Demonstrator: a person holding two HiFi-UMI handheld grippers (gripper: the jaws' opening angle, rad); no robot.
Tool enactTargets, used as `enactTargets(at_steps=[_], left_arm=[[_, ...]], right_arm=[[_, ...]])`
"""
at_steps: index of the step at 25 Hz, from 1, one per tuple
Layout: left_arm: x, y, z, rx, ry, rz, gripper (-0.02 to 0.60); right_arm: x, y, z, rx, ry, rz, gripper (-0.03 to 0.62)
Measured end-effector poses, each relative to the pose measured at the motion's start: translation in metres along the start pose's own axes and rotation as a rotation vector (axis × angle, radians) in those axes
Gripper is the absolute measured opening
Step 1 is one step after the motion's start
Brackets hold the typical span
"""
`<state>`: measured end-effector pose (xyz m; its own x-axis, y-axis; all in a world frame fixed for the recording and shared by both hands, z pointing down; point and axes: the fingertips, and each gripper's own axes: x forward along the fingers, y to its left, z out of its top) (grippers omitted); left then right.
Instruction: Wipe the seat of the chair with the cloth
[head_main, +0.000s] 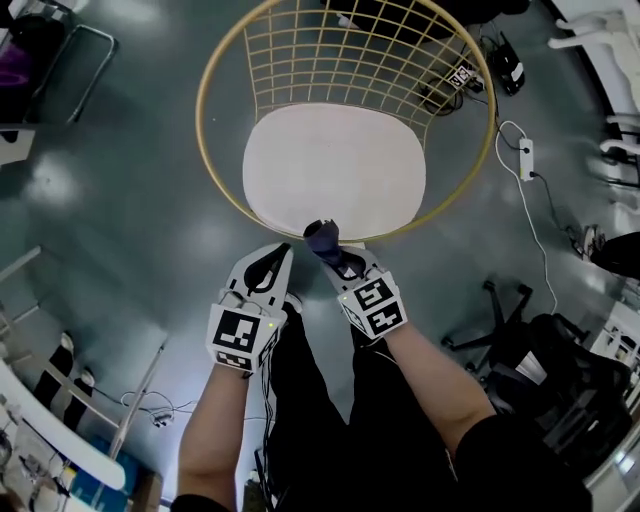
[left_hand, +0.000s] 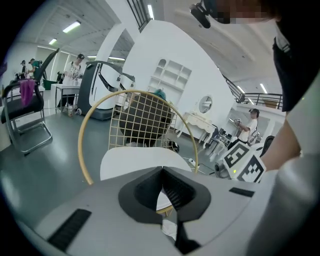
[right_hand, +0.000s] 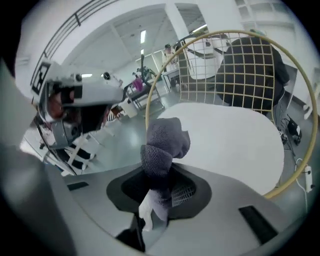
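Cloth (right_hand: 162, 145): grey-purple and bunched. We find it clamped between the jaws of the right gripper (head_main: 325, 243). A thick tuft stands out past the jaw tips and a pale corner hangs down behind them.

Position of cloth: in the air at the near edge of the seat (head_main: 335, 170), about over the front rim of the chair (head_main: 340, 60). No view lets us say that it touches the pad.

Seat: white, rounded and bare. We make out no streak, stain or damp track on it in either the head view or the right gripper view.

Chair: gold wire frame with a grid back and a hoop round the seat. It stands on the grey floor (head_main: 120, 200) straight ahead of the person.

Left gripper (head_main: 280, 255): jaws closed tip to tip on nothing. It is held low just beside the right one, short of the chair and touching no part of it.

State of task, as we judge it:
- Done: the cloth is in hand and stands at the seat's front edge.
- Not yet done: the wiping itself, since the pad shows no sign of a pass.
- Left: lowering the cloth onto the pad, then covering the whole white surface from the near rim to the back grid.
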<state>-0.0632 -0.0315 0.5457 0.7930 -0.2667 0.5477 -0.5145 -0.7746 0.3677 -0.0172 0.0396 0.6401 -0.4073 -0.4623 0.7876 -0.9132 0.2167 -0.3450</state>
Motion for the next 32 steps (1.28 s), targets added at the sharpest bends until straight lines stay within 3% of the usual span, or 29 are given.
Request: enactTargets(at_steps=[5, 14, 19, 25, 32], left_arm=[[-0.029, -0.01, 0.027, -0.007, -0.021, 0.003, 0.017], [-0.106, -0.037, 0.118, 0.0, -0.142, -0.009, 0.017], [-0.155, -0.05, 0.163, 0.057, -0.195, -0.025, 0.017], [-0.209, -0.067, 0.187, 0.113, -0.219, -0.062, 0.017], [-0.245, -0.103, 0.193, 0.192, -0.197, -0.13, 0.017]], right_arm=[[-0.039, 0.016, 0.068, 0.064, -0.155, 0.055, 0.101], [-0.139, 0.069, 0.168, -0.047, -0.327, 0.05, 0.101], [-0.195, 0.108, 0.214, -0.094, -0.415, 0.022, 0.101], [-0.252, 0.155, 0.237, -0.105, -0.52, -0.022, 0.102], [-0.298, 0.187, 0.217, -0.073, -0.566, -0.068, 0.101]])
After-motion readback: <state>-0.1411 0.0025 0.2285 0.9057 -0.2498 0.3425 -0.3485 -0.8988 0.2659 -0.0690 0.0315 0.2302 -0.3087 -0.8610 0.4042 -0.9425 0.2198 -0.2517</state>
